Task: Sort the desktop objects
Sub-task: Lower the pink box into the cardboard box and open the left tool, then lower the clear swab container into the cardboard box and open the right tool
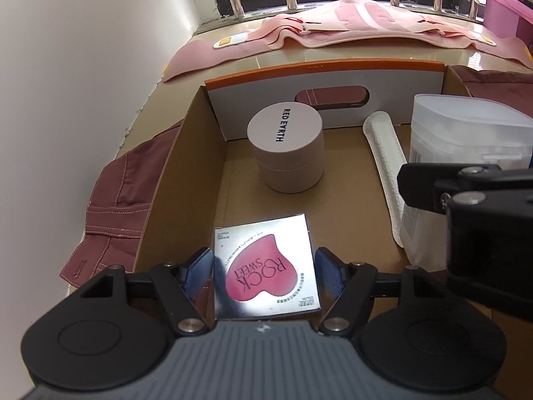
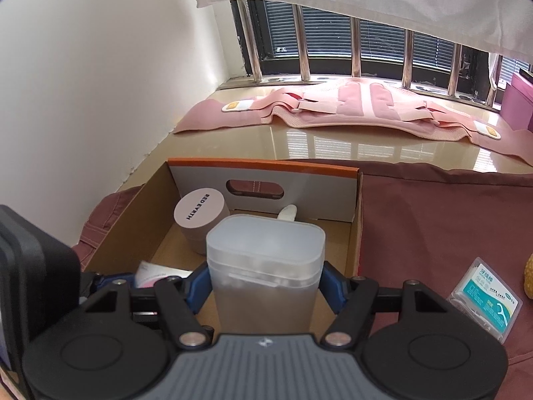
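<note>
A pink heart is printed on the silver square box (image 1: 266, 266); the round tin (image 1: 285, 146) is beige, the cardboard box (image 1: 196, 153) brown with an orange rim.

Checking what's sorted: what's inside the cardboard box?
In the box: round tin, white pad, silver packet, frosted container. The floor beneath them is hidden.

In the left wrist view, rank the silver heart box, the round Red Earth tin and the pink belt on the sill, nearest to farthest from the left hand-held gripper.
1. Silver heart box: between the left hand-held gripper fingers.
2. Round tin: mid-box, ahead.
3. Pink belt: on the sill, beyond the cardboard box.
</note>
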{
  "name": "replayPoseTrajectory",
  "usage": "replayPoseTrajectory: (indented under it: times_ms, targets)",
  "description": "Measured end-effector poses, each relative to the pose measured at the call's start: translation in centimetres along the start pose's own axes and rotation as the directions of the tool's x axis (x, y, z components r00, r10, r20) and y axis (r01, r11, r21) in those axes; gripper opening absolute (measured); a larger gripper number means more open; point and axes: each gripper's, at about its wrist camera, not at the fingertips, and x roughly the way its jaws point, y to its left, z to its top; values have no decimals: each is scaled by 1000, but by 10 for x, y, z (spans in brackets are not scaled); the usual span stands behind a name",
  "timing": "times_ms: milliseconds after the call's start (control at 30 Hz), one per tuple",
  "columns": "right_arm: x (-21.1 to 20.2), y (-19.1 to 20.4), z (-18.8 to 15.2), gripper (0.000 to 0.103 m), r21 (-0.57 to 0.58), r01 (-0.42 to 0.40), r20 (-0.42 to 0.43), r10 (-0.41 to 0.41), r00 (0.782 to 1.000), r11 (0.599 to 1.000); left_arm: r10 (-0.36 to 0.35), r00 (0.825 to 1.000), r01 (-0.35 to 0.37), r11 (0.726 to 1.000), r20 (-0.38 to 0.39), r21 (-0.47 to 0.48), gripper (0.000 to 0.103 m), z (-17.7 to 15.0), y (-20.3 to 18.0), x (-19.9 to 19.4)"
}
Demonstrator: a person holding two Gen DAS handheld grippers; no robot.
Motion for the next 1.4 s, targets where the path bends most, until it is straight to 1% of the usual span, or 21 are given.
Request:
replayPoseTrajectory:
  times_ms: [100, 167, 233, 300, 367, 467, 533, 600, 667, 767, 900, 967, 1067, 1167, 1267, 1400]
  targets:
    - [0, -1, 0, 67, -1, -3, -2, 3, 1000, 1000, 3, 1000, -3, 1000, 10, -11, 73, 0, 2, -3]
    - [0, -2, 0, 67, 2, -6, -1, 6, 1000, 1000, 5, 1000, -4, 1000, 17, -18, 85, 1, 3, -6]
    - [-1, -3, 1, 67, 5, -8, 2, 8, 1000, 1000, 3, 999, -2, 1000, 41, -25, 87, 1, 8, -15]
    - [-3, -4, 3, 67, 7, -7, 9, 7, 1000, 1000, -10, 997, 12, 1000, 75, -29, 93, -1, 12, -30]
    - [-5, -7, 5, 67, 21, -10, 15, 9, 1000, 1000, -23, 994, 26, 999, 108, -32, 103, -2, 16, -45]
    - [-10, -11, 6, 67, 46, -22, 25, 21, 999, 999, 16, 981, -10, 1000, 195, -28, 103, -7, 21, -74]
    - [-14, -13, 6, 67, 56, -33, 35, 31, 999, 998, 15, 973, -3, 999, 230, -51, 103, -11, 28, -90]
    - [-17, -13, 6, 67, 57, -42, 40, 39, 998, 998, 15, 967, 11, 995, 253, -101, 103, -14, 40, -103]
    - [-18, -10, 4, 67, 44, -45, 37, 43, 998, 998, 36, 958, 10, 987, 284, -160, 103, -18, 54, -116]
    - [-13, -1, 1, 67, 22, -48, 17, 48, 999, 999, 81, 946, 3, 967, 315, -256, 103, -24, 78, -131]
    - [0, 17, -5, 67, -9, -53, -23, 52, 998, 999, 83, 935, 34, 947, 346, -318, 103, -35, 102, -146]
    - [6, 26, -8, 67, -25, -55, -43, 54, 998, 998, 82, 931, 38, 948, 356, -316, 103, -42, 106, -152]
    - [16, 39, -13, 67, -48, -60, -72, 56, 996, 997, 75, 929, 39, 954, 363, -297, 103, -50, 104, -155]
    - [19, 45, -18, 67, -70, -44, -86, 38, 996, 997, 52, 927, 55, 961, 372, -271, 103, -56, 98, -152]
    - [18, 47, -21, 67, -81, -29, -83, 22, 996, 996, 34, 934, 66, 962, 355, -263, 103, -59, 91, -143]
    - [16, 47, -23, 67, -82, -28, -76, 22, 997, 996, 46, 942, 60, 951, 332, -302, 103, -60, 94, -129]
